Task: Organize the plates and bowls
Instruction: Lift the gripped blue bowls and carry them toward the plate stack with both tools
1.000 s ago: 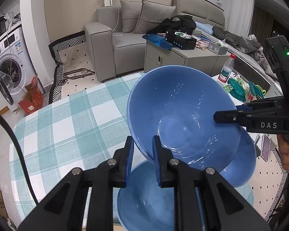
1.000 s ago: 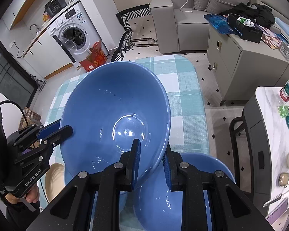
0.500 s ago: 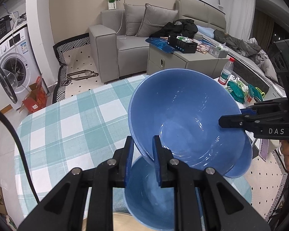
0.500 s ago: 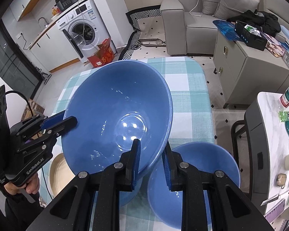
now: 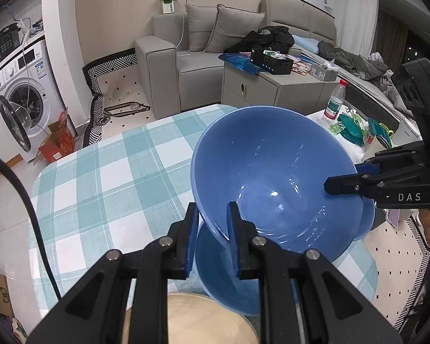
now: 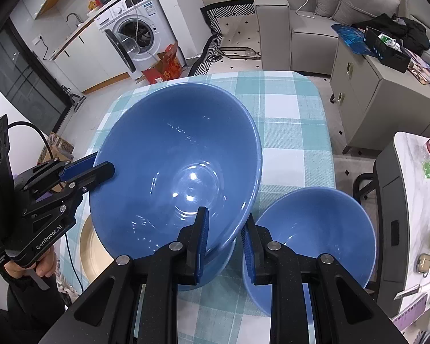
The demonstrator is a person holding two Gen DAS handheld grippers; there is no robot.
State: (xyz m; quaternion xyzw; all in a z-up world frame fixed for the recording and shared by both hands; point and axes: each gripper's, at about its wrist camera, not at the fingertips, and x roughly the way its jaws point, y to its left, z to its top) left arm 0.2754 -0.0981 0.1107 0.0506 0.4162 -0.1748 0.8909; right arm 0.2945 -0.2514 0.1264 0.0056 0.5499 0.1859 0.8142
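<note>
A large blue bowl [image 5: 272,177] [image 6: 175,166] hangs tilted above the teal checked table [image 5: 106,189] [image 6: 295,143]. My left gripper [image 5: 212,213] [image 6: 104,170] is shut on its near rim in the left wrist view. My right gripper [image 6: 225,220] [image 5: 339,185] is shut on the opposite rim. Under the held bowl sits a second blue bowl [image 5: 220,275] [image 6: 215,266]. A third blue bowl [image 6: 315,229] [image 5: 367,220] stands on the table to the right. A beige plate [image 5: 197,318] [image 6: 90,246] lies at the table's near left, partly hidden.
A white side table [image 5: 355,149] with a bottle [image 5: 334,103] and teal containers stands right of the table. A dark chair [image 6: 387,189] is beside it. Beyond are a grey sofa [image 5: 186,66], a cabinet [image 5: 272,89] and a washing machine [image 5: 23,91].
Both grippers have carried the held bowl sideways, away from the right-hand bowl and toward the beige plate, which now shows more. Both grips are unchanged.
</note>
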